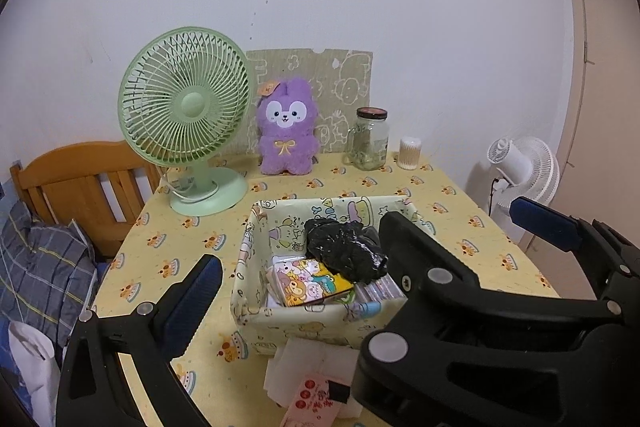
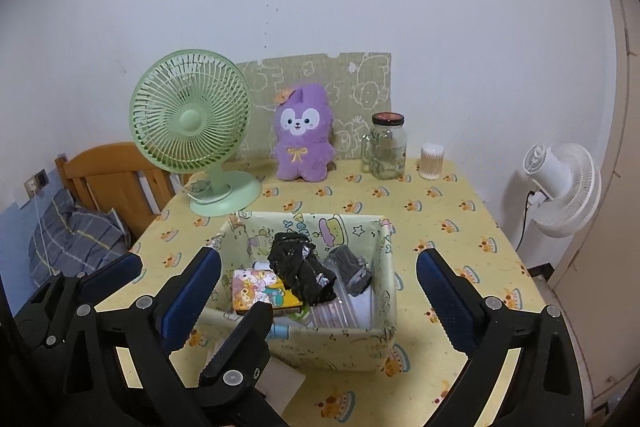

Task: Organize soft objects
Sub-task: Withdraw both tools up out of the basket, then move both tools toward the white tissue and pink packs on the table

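A cartoon-patterned fabric box (image 1: 320,317) (image 2: 340,347) sits mid-table. In it lie a crumpled black bag (image 1: 344,247) (image 2: 300,275), a small grey cloth (image 2: 352,267) and a cartoon tissue pack (image 1: 312,283) (image 2: 260,287). A purple plush bunny (image 1: 286,131) (image 2: 304,135) stands upright at the back against a card. My right gripper (image 2: 318,254) is open wide before the box, holding nothing. My left gripper (image 2: 200,283) is just left of it, its fingers apart and empty. In the left wrist view the right gripper's arm hides my left gripper's right finger.
A green desk fan (image 1: 188,107) stands back left, with a glass jar (image 1: 370,139) and a cotton swab tub (image 1: 409,153) back right. White tissue and a pink card (image 1: 308,379) lie before the box. A wooden bedhead and plaid pillow (image 1: 44,259) flank the left, a white fan (image 1: 520,163) the right.
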A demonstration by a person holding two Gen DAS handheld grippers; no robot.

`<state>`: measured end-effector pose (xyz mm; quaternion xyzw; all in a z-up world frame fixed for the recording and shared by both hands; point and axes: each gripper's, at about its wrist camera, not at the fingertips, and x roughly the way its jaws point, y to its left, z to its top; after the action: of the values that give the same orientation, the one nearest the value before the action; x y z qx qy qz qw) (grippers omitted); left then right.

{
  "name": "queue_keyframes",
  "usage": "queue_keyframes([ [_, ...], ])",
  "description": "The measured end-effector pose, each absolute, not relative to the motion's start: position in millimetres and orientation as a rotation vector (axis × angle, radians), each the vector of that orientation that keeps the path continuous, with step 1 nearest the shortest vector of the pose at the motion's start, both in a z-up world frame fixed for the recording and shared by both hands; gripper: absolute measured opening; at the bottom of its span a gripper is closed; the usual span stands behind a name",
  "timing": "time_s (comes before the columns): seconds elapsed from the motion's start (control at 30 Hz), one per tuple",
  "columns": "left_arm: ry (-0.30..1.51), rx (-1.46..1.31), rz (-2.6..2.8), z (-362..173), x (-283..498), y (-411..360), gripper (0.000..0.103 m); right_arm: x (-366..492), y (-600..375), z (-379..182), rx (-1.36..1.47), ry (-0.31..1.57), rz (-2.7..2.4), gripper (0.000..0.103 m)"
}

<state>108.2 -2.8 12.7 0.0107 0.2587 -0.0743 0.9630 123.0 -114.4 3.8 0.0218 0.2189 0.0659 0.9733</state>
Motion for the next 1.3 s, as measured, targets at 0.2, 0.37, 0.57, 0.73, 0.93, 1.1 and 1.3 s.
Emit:
queue_keyframes([
  [0.2,0.511,0.020,-0.156,14,91,-4,0.103,102,-117,6,0.049,0.423,0.123,0.102],
  [0.37,0.507,0.016,-0.159,13,78,-5,0.103,88,-118,5,0.043,0.418,0.119,0.102],
  [0.57,0.501,0.015,-0.163,10,63,-6,0.103,71,-118,2,0.035,0.416,0.116,0.102],
  [0.73,0.492,0.018,-0.171,6,53,-6,0.103,61,-118,-3,0.033,0.414,0.114,0.102],
  [0.93,0.496,0.019,-0.180,-4,44,-4,0.102,52,-115,-12,0.020,0.424,0.110,0.102],
  [1.1,0.512,0.016,-0.176,-14,42,-2,0.102,52,-114,-23,0.017,0.442,0.115,0.102],
  [1.3,0.515,0.023,-0.182,-26,40,-3,0.101,50,-114,-36,0.015,0.449,0.122,0.102],
])
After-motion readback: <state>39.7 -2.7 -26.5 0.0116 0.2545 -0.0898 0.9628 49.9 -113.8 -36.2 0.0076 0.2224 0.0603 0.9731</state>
